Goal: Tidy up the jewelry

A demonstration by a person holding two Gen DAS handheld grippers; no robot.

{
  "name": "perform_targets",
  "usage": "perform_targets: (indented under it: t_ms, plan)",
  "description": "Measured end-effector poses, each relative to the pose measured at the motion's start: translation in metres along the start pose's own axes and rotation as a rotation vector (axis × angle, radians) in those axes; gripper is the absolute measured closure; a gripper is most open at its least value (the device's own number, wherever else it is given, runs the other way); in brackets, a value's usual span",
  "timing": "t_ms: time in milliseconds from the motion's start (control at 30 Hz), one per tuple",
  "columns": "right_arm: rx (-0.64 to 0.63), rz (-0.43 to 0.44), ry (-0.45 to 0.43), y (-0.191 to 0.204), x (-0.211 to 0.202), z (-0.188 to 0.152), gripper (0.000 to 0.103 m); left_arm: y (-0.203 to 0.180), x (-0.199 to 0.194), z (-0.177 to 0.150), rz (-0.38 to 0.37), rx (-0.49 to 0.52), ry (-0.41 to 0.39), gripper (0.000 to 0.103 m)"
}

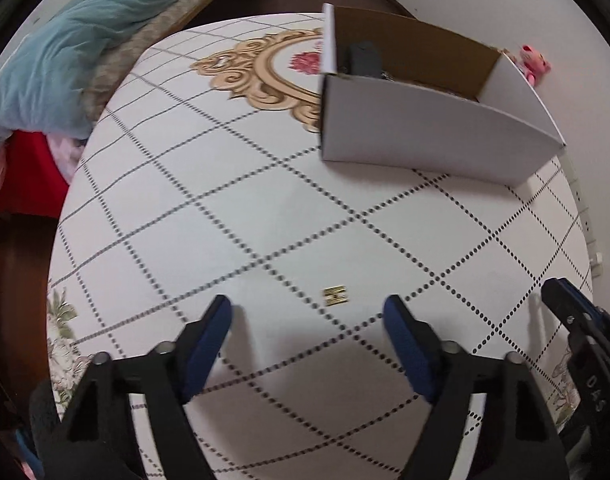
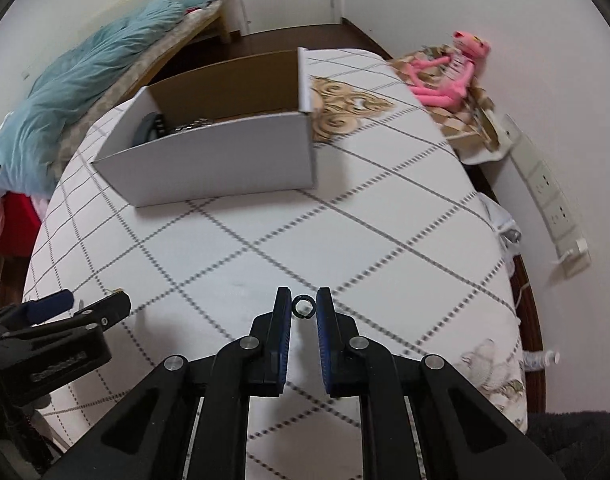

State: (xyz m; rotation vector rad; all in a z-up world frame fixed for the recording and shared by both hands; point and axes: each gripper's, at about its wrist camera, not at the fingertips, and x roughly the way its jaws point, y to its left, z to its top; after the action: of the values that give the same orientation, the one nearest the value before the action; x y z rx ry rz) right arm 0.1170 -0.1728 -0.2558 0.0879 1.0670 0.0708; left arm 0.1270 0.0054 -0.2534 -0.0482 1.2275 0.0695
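The right hand-held gripper (image 2: 303, 306) pinched a small dark ring (image 2: 303, 306) just above the tabletop (image 2: 385, 220). The left hand-held gripper (image 1: 307, 314) stood spread around a gold piece (image 1: 335, 295) lying there. Both pieces remained outside the box (image 2: 225, 168), which already held items.

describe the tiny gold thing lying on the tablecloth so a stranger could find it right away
Start at the open white cardboard box on the white checked tablecloth. Nearer the camera, between the open left gripper fingers, lies a small square gold striped jewelry piece, the only loose item there.
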Motion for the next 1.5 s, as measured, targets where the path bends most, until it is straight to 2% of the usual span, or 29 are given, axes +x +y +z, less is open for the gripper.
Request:
perform_targets:
  t_ms: [100,167,233,300,600,800,1000,1133,1233,1300,1333,1367,1400,1433,1500]
  plan:
    - [0.014,-0.007,0.003,-0.010,0.000,0.000,0.090,-0.006,0.002,0.000,0.002,0.021,-0.017,0.049]
    - [0.021,-0.010,0.001,-0.013,0.000,0.000,0.090,-0.007,0.001,0.001,-0.008,0.034,-0.034,0.070]
    - [0.023,-0.010,0.000,-0.014,-0.001,-0.001,0.090,-0.010,0.000,0.002,-0.012,0.052,-0.046,0.084]
    - [0.025,-0.010,-0.002,-0.014,-0.001,-0.001,0.090,-0.012,-0.001,0.001,-0.021,0.064,-0.050,0.093]
    - [0.032,0.010,-0.043,-0.012,-0.018,0.007,0.090,-0.011,-0.013,-0.003,-0.072,0.059,-0.073,0.094]
    - [0.042,0.056,-0.084,-0.012,-0.042,0.023,0.090,-0.011,-0.051,0.011,-0.158,0.045,-0.119,0.098]
    - [0.044,0.132,-0.134,-0.014,-0.063,0.081,0.090,-0.017,-0.089,0.067,-0.263,0.053,-0.177,0.098]
    - [0.032,0.156,-0.145,-0.015,-0.062,0.124,0.090,-0.007,-0.105,0.102,-0.278,0.036,-0.221,0.098]
    - [0.039,0.171,-0.157,-0.016,-0.065,0.136,0.090,0.007,-0.109,0.104,-0.293,0.009,-0.225,0.098]
    - [0.044,0.184,-0.156,-0.016,-0.066,0.129,0.090,0.016,-0.104,0.095,-0.288,-0.016,-0.203,0.096]
    - [0.049,0.191,-0.149,-0.016,-0.065,0.122,0.090,0.017,-0.097,0.087,-0.279,-0.018,-0.180,0.090]
    - [0.056,0.197,-0.141,-0.016,-0.063,0.113,0.090,0.018,-0.090,0.080,-0.263,-0.015,-0.158,0.072]
    - [0.062,0.200,-0.133,-0.016,-0.061,0.104,0.090,0.017,-0.080,0.069,-0.241,-0.013,-0.132,0.063]
    - [0.065,0.195,-0.121,-0.015,-0.057,0.090,0.090,0.017,-0.070,0.058,-0.237,-0.007,-0.113,0.058]
    - [0.072,0.187,-0.098,-0.015,-0.049,0.071,0.090,0.012,-0.052,0.038,-0.224,0.004,-0.068,0.058]
